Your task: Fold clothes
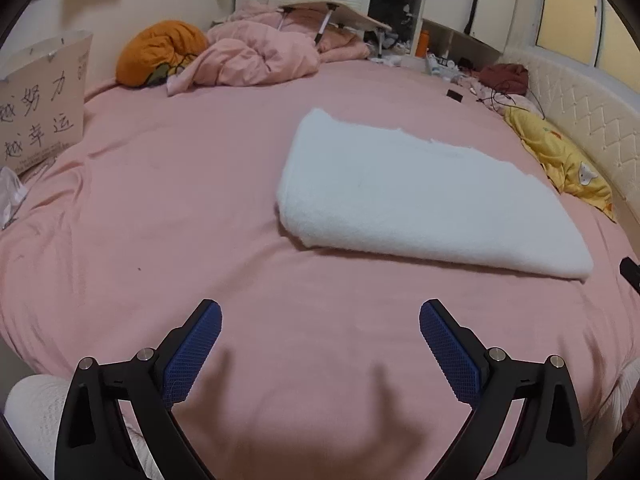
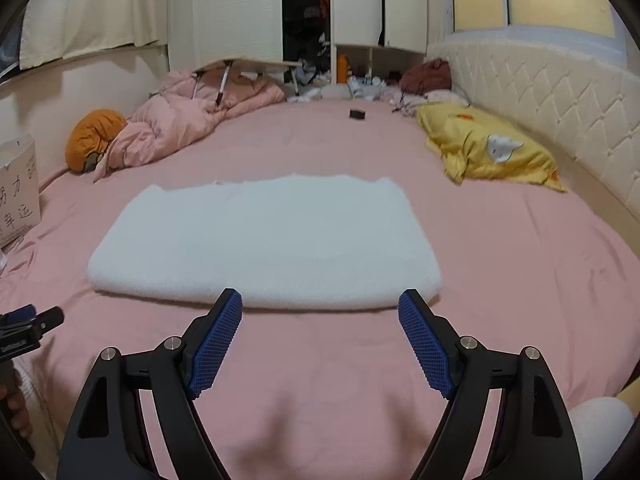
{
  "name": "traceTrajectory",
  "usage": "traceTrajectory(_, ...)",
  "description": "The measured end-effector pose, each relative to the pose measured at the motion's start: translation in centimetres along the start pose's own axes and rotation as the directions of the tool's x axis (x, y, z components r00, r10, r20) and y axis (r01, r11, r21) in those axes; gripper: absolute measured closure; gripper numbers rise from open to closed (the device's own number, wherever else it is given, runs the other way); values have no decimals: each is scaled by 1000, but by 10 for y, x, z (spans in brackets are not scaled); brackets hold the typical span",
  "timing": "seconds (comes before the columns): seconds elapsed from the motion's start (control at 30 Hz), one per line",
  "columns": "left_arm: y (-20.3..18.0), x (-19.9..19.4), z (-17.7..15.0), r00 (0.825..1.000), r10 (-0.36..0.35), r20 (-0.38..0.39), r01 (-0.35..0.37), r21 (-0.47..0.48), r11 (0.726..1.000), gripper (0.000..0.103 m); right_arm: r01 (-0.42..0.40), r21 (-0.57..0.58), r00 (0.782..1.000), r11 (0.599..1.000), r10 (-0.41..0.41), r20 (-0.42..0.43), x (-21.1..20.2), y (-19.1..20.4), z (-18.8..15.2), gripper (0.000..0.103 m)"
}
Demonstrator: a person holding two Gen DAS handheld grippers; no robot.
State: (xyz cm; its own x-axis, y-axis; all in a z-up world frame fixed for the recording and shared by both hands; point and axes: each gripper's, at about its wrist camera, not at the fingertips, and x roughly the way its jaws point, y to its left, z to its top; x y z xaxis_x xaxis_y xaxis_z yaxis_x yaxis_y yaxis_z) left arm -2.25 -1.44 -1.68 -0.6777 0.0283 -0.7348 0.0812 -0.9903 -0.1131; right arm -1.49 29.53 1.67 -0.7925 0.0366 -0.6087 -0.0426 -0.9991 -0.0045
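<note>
A white fluffy cloth (image 1: 420, 196) (image 2: 264, 240) lies folded flat into a rectangle on the pink bed sheet (image 1: 180, 208) (image 2: 520, 260). My left gripper (image 1: 320, 316) hangs open over bare sheet, short of the cloth and to its left, with nothing between its blue pads (image 1: 192, 356). My right gripper (image 2: 320, 304) is open too, its tips just short of the cloth's near folded edge, holding nothing. The left gripper's tip (image 2: 44, 318) shows at the left edge of the right wrist view.
A crumpled pink duvet (image 2: 180, 120) and an orange cushion (image 2: 94, 140) lie at the far left of the bed. A yellow pillow (image 2: 488, 148) rests against the padded headboard (image 2: 560, 100). A paper bag with writing (image 1: 40, 108) stands at the left. A small dark object (image 2: 357, 114) sits far back.
</note>
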Motion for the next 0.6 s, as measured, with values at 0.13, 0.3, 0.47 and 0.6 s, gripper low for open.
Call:
traceTrajectory(0.13,4,-5,0,1000,4,9,-4,-8,1000,3,-4,34,1000,999,3,9,-6,-3,1,23)
traceTrajectory(0.3,5,-9,-3,1000,3,20,-2,-18,1000,3,-3,27,999,1000,2,36,-14,-2,2,23)
traceTrajectory(0.47,-1,-11,-4,1000,10,23,-10,7,1000,3,-15,26,999,1000,14,32,-15,-1,2,23)
traceTrajectory(0.6,-6,-10,-5,1000,12,21,-13,27,1000,3,-17,24,999,1000,17,35,-16,0,2,23)
